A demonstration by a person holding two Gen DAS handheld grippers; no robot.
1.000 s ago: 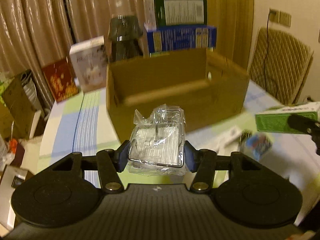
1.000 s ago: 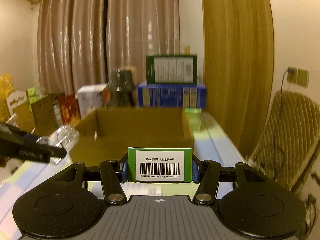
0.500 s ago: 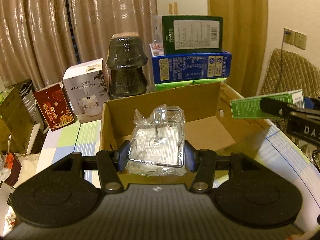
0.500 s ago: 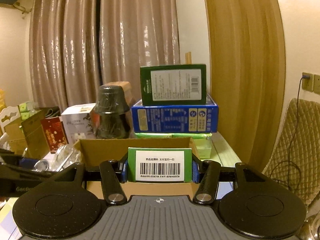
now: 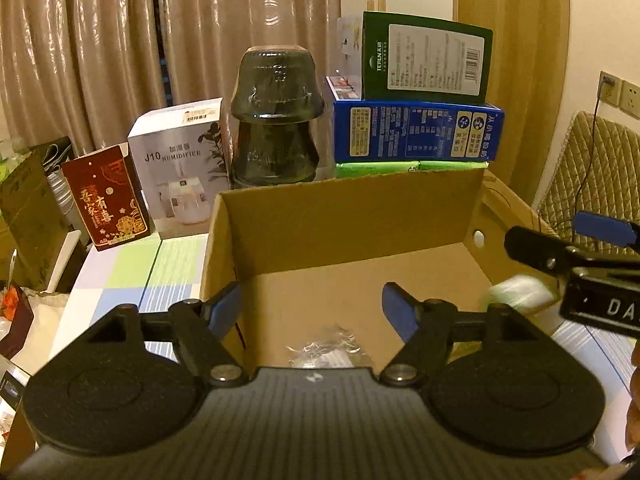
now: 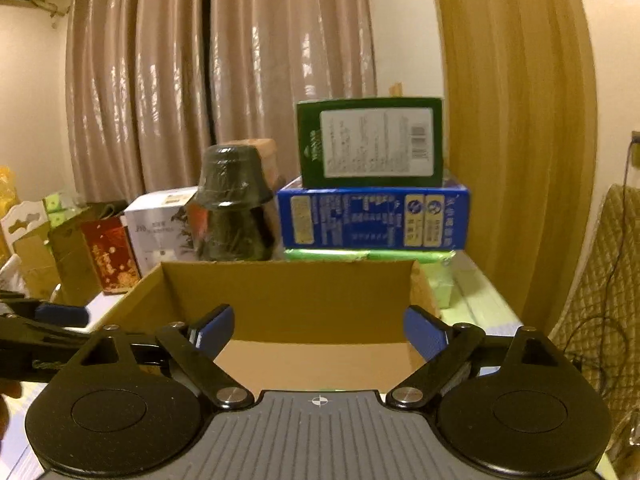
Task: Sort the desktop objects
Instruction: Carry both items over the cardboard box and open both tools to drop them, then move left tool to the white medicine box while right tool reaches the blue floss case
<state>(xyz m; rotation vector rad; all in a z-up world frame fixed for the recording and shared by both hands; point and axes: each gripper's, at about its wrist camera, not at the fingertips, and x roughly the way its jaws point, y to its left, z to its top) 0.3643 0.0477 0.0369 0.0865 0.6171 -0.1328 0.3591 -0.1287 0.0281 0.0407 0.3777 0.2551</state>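
An open cardboard box (image 5: 344,216) stands on the table straight ahead of both grippers. My left gripper (image 5: 311,308) hangs over its near left part, jaws opening, with nothing between the blue pads. The clear-plastic-wrapped packet (image 5: 326,346) lies below it on the box floor, partly hidden by the gripper body. My right gripper (image 6: 320,328) is over the box (image 6: 288,292) too, jaws opening and empty. In the left wrist view the right gripper (image 5: 560,236) enters from the right, and a blurred small green box (image 5: 516,294) sits just under it by the box's right wall.
Behind the box are a dark green carton (image 5: 428,64) on a blue carton (image 5: 416,132), stacked dark glass bowls (image 5: 276,120), a white humidifier box (image 5: 176,160) and a red box (image 5: 104,196). A quilted chair (image 5: 592,168) stands at the right. The checked tablecloth (image 5: 120,280) lies left.
Both grippers moved forward over the cardboard box and opened. The wrapped packet left the left jaws and lies in the box; the green barcode box left the right jaws.
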